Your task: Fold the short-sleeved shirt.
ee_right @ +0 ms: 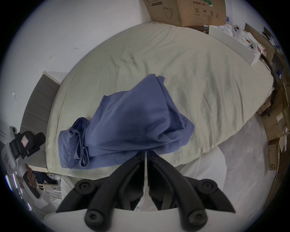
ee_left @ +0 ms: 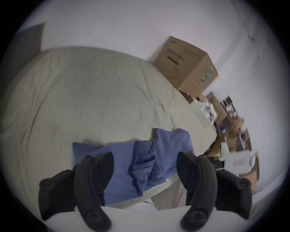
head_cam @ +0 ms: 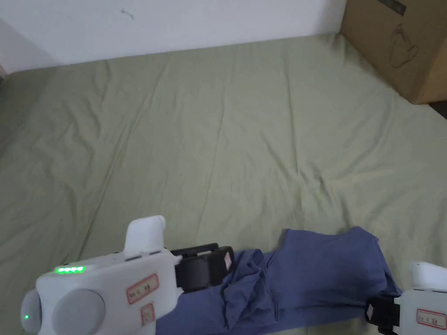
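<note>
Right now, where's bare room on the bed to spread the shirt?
Free: the green sheet from the wall down to the shirt, and left of it. Crowded: the near edge, where the shirt lies bunched between both grippers, and the far right corner by the cardboard box.

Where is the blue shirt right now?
In the head view the shirt lies bunched at the bed's near edge, between the two grippers.

Showing "SF" mark on small cardboard box (ee_right: pixel 272 160) beside floor at right; handling symbols, circled "2" printed on big cardboard box (ee_right: pixel 188 11). Red-framed stickers on left gripper (head_cam: pixel 205 268) blurred, unreadable.
</note>
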